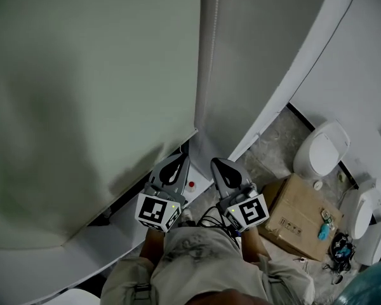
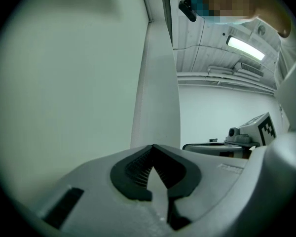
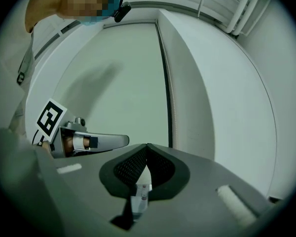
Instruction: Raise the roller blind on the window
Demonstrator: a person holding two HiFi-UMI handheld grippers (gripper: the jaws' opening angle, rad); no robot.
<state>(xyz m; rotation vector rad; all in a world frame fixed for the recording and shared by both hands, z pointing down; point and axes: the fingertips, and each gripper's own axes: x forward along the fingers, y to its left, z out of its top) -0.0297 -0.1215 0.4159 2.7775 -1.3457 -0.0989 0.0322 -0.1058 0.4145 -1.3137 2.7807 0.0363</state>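
Nearest, the lap of the person [image 1: 197,259] is seen at the lower edge of the head view, and both grippers are held close in front of it, side by side and just apart. The fingers [image 2: 138,169] of the left gripper [image 1: 180,160] are brought fully together at their tips, and nothing is held between them. The right gripper [image 1: 214,163] is likewise closed tip to tip, its fingers [image 3: 163,169] gripping nothing; through the slit below the tips only a small white part with a red spot is glimpsed, and what it is cannot be told. Just beyond the grippers a white sill [image 1: 120,224] is seen, with a small red button [image 1: 191,185] on it between the two gripper tips. Above the sill, ahead and to the left, the roller blind [image 1: 89,88] hangs lowered over the window, its bottom edge close above the sill; it is touched by neither gripper. In the right gripper view a thin beaded cord [image 3: 172,100] is seen running down along the blind's right edge, beside the white wall [image 3: 222,98]. Farther right, on the speckled floor [image 1: 273,145], a cardboard box [image 1: 292,218] stands closed, so its contents are not shown; a small teal item [image 1: 322,232] lies on its top. Past the box, white rounded fixtures [image 1: 320,148] stand along the wall, and a tangle of black cables [image 1: 340,246] lies near them.
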